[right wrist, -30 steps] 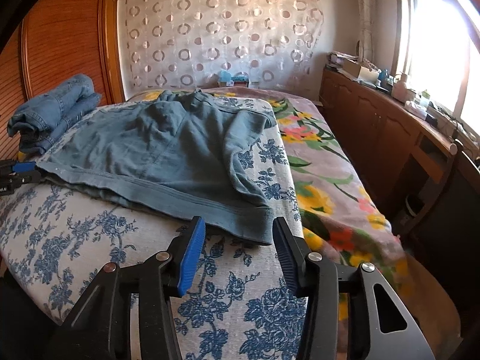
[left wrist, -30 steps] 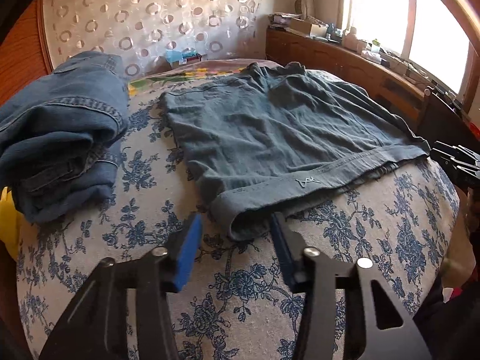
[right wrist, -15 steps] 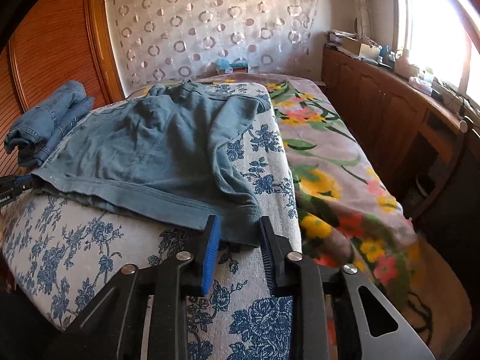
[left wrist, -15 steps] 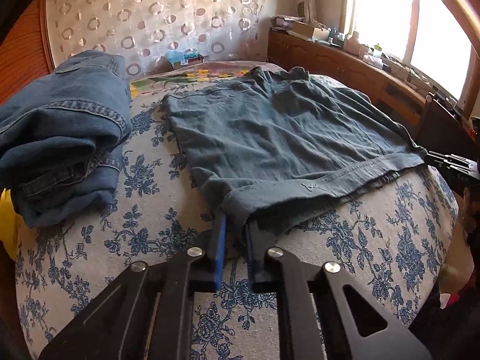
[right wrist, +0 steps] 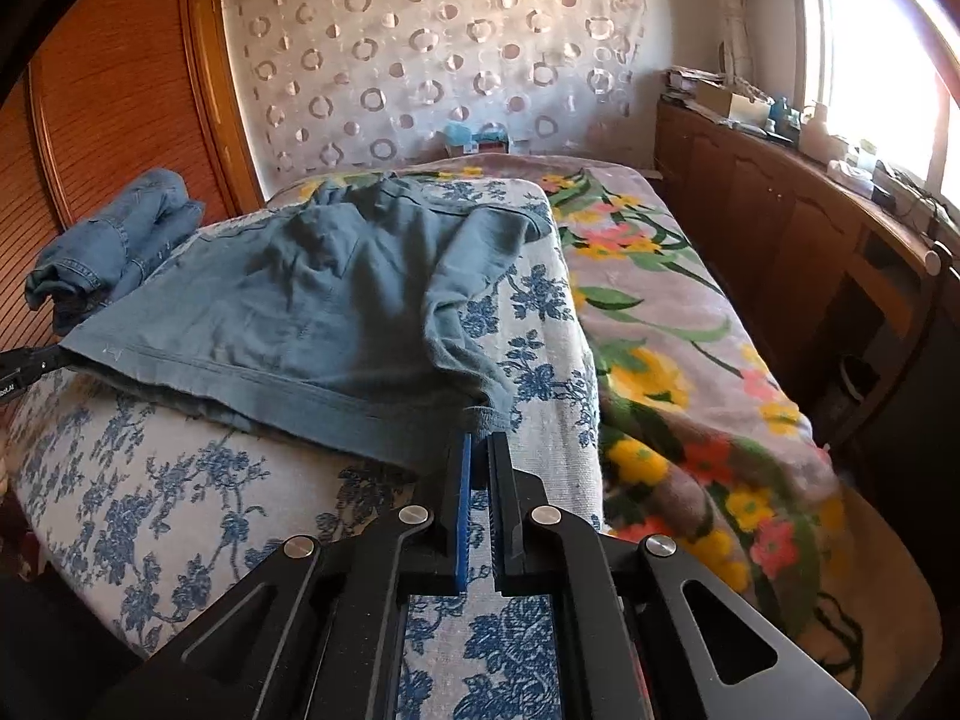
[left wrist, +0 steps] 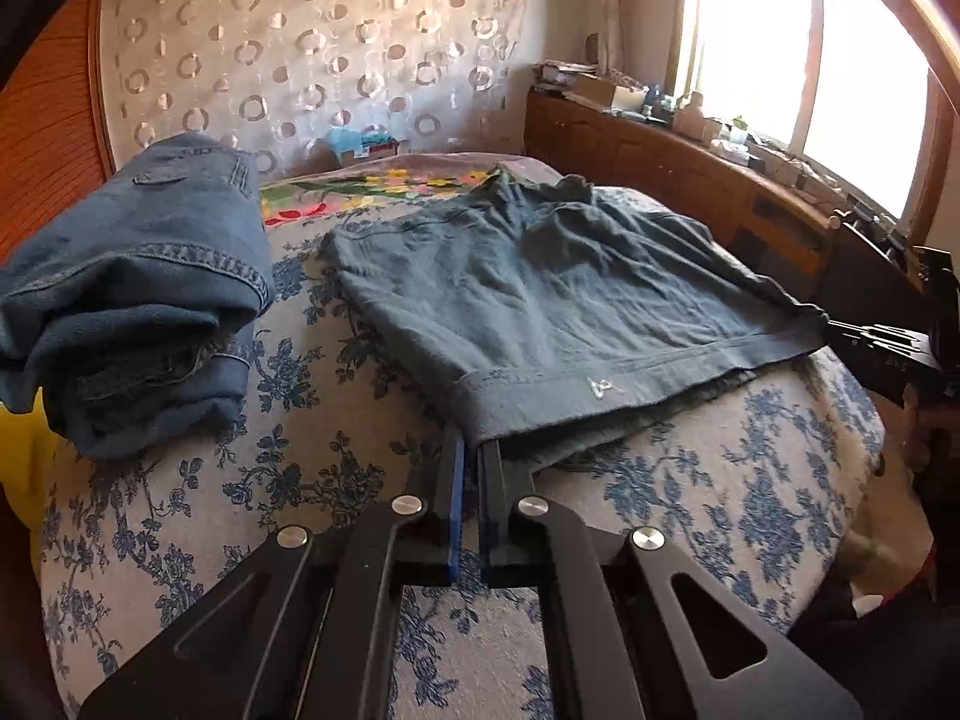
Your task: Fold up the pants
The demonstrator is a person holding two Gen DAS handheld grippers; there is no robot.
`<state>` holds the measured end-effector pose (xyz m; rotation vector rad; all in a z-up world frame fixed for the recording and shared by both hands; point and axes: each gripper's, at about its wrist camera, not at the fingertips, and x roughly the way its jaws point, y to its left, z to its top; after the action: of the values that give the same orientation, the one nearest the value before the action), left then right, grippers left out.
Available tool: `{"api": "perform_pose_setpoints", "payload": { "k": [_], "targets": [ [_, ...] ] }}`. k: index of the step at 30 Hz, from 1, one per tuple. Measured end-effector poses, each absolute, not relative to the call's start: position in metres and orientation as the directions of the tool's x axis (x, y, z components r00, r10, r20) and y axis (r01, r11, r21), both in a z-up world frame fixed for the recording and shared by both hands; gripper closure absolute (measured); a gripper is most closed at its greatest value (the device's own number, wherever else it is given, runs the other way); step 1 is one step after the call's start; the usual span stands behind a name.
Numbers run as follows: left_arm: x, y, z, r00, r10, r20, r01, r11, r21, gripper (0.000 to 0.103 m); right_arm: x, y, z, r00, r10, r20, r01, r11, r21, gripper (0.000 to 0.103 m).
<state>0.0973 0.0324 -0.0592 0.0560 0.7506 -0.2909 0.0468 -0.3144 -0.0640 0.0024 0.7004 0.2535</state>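
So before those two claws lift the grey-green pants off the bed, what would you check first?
1. Left claw shut on a near corner of the pants: ok.
2. Right claw shut on the other near corner: ok.
3. Both cloth layers caught in each grip: cannot tell.
4. Hem between the claws raised off the bed: ok.
5. Folded jeans lie apart from the pants: ok.
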Motion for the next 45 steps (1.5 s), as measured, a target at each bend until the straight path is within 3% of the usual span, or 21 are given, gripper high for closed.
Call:
{"api": "perform_pose_setpoints", "payload": {
  "k": [11,24,34,37,44,45],
  "targets": [
    [0.064,0.050,-0.040,0.735,-0.260,-0.625,0.273,0.959,-0.078,0.099,0.021,-0.317,-0.048,0.718,0.267,-0.643,-0.278,0.957,0.087,0.098],
    [0.023,0.058,-0.052,0.712,-0.261,-0.651,0.267,0.959,-0.092,0.099,-0.018,-0.333,-0.039,0.686,0.307,-0.660,-0.309,0.944,0.117,0.098],
    [0.026,0.062,-0.077,0.664,-0.243,-0.707,0.244,0.964,-0.102,0.098,-0.003,-0.319,-0.065,0.652,0.298,-0.697,-0.299,0.946,0.124,0.098],
    [0.024,0.062,-0.075,0.667,-0.246,-0.703,0.250,0.963,-0.100,0.094,0.002,-0.319,-0.058,0.665,0.298,-0.685,-0.299,0.946,0.122,0.098],
    [0.022,0.066,-0.060,0.711,-0.213,-0.670,0.228,0.971,-0.067,0.061,0.002,-0.308,-0.042,0.706,0.317,-0.633,-0.322,0.940,0.111,0.098],
    [0.022,0.066,-0.058,0.715,-0.212,-0.666,0.231,0.971,-0.061,0.060,0.002,-0.304,-0.039,0.710,0.322,-0.626,-0.328,0.938,0.110,0.098]
  ]
}}
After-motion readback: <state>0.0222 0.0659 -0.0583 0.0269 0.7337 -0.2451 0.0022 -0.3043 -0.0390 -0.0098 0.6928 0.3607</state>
